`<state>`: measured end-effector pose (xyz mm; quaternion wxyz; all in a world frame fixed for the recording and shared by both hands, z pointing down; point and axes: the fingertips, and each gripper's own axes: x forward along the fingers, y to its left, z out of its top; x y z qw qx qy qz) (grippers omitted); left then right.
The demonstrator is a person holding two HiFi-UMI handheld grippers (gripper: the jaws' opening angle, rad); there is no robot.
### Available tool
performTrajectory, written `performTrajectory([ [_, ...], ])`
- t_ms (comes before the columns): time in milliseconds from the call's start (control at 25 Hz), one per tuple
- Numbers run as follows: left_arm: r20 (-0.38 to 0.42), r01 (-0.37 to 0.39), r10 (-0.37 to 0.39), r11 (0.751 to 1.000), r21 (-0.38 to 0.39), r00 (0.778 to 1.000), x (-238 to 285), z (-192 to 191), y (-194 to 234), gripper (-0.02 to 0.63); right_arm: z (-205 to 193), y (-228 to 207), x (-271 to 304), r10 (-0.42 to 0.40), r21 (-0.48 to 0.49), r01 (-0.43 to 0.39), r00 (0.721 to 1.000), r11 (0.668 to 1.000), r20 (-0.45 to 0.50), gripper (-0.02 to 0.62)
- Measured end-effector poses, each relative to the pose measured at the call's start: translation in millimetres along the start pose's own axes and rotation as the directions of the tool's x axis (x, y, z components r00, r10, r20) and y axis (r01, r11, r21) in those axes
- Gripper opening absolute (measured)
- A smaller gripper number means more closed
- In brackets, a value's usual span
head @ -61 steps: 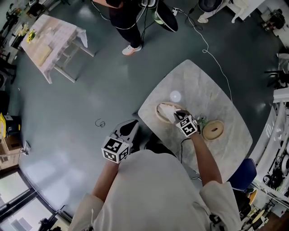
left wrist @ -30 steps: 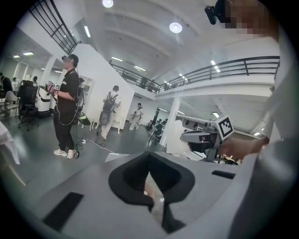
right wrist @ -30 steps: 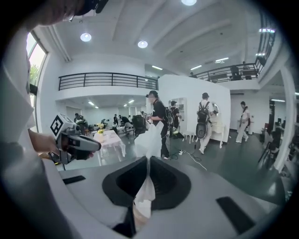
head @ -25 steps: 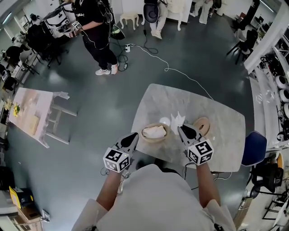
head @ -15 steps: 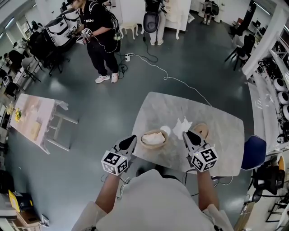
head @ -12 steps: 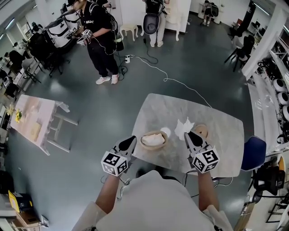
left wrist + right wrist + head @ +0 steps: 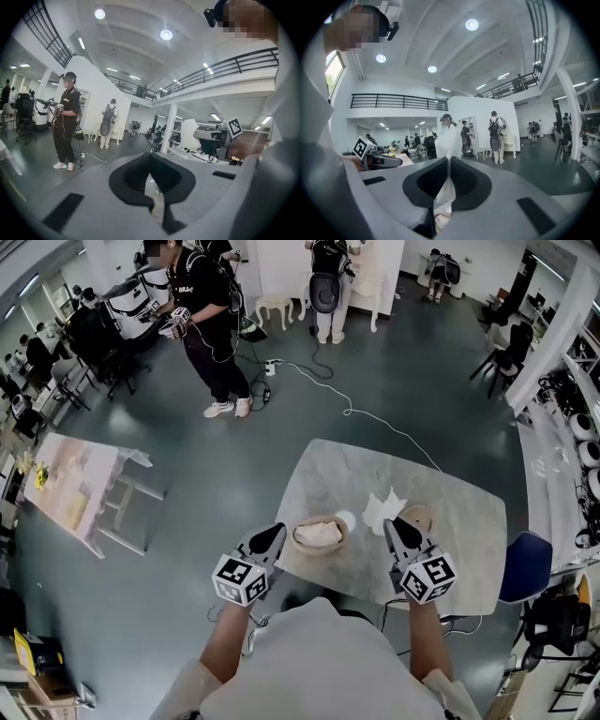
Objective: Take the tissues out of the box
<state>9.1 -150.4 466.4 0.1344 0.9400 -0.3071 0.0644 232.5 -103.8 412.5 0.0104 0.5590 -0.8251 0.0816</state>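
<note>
Your left gripper hangs off the near edge of the marble table, with its jaws pressed together and nothing between them. Your right gripper is level with it over the table's near side. Its jaws are clamped on a white tissue, and in the right gripper view the sheet runs up through the closed jaws and stands above them.

Between your two grippers, just ahead and to the right of the left one, the round box sits on the table. A heap of tissues lies inside it. The held tissue is apart from the box, on the box's right.

A small white disc lies on the table between the box and the held tissue. A round wooden lid lies just beyond the right gripper's tips, partly covered by them.

Past the table's far edge, a white cable trails across the grey floor. Well ahead of the left gripper, a person in black stands on the floor. Far off to that gripper's left stands a cloth-covered side table.
</note>
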Motion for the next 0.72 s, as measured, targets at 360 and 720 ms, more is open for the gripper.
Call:
performTrajectory([
  [360, 0.016, -0.015, 0.014, 1.0, 0.013, 1.0, -2.0, -1.2, 0.4, 0.009, -0.3, 0.7, 1.3, 0.01, -0.015, -0.01, 1.0, 1.0, 0.001, 0.043],
  [720, 0.006, -0.03, 0.03, 0.999, -0.018, 1.0, -5.2, -3.0, 0.9, 0.009, 0.8, 1.6, 4.5, 0.014, -0.016, -0.013, 1.0, 1.0, 0.001, 0.043],
])
